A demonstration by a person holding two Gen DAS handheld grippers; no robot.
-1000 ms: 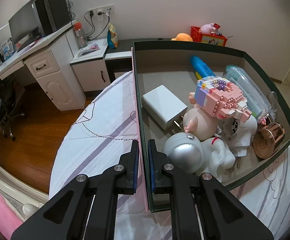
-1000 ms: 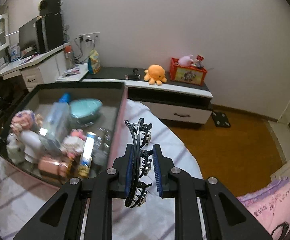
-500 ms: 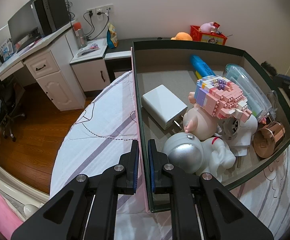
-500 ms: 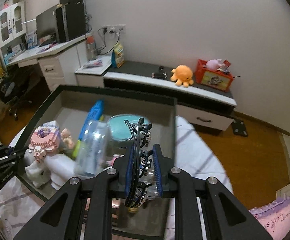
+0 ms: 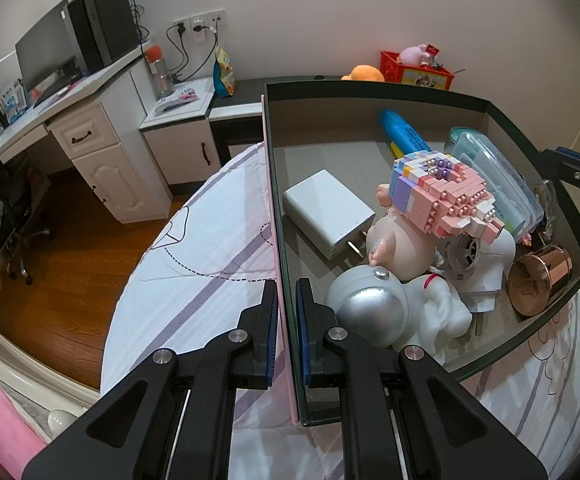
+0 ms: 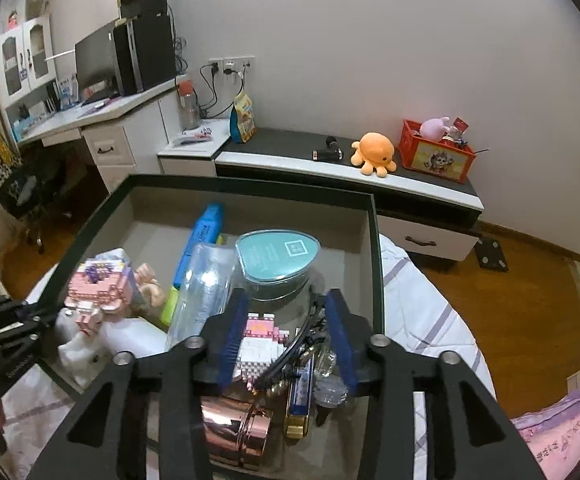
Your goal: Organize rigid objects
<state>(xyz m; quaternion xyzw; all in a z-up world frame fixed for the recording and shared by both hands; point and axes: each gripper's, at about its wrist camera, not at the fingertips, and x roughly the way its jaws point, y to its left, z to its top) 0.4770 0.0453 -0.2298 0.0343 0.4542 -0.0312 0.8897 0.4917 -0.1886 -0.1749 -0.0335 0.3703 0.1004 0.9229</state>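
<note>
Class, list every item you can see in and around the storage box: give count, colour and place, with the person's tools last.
Storage box: one, dark green, on the bed.
Charger: one, white, box floor, left.
Astronaut figure: one, white and silver, near corner.
Block figure: one, pink and pastel, centre.
Marker: one, blue, back.
Teal-lidded container: one, clear, right side.
Copper cup: one, lying on its side.
Hair claw clip: one, black, dropped among the items.
Octopus plush: one, orange, on the cabinet.
Left gripper: jaws shut on the box wall.
Right gripper: jaws just opened.
</note>
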